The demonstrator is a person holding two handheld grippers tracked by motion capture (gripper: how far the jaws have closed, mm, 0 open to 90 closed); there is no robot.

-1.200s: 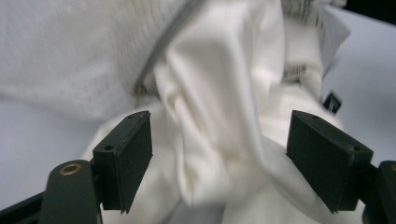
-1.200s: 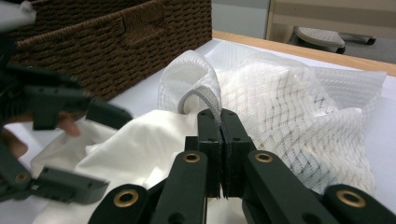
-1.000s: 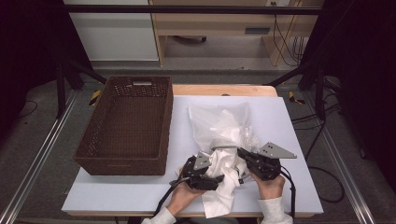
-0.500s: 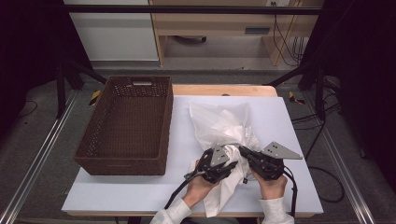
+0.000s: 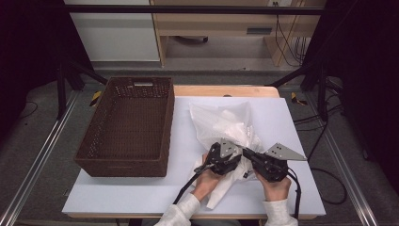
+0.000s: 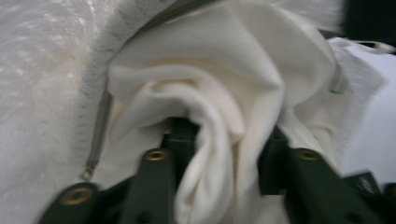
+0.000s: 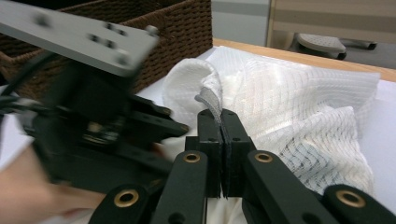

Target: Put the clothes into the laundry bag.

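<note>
Both hands sit close together at the near edge, forearms coming in from below in white sleeves. The left gripper (image 5: 225,157) has just been opening its jaws; cloth (image 6: 219,116) lies between them, seemingly not pinched. The right gripper (image 7: 221,122) has its jaws pressed together on a thin edge of mesh (image 7: 212,100).
</note>
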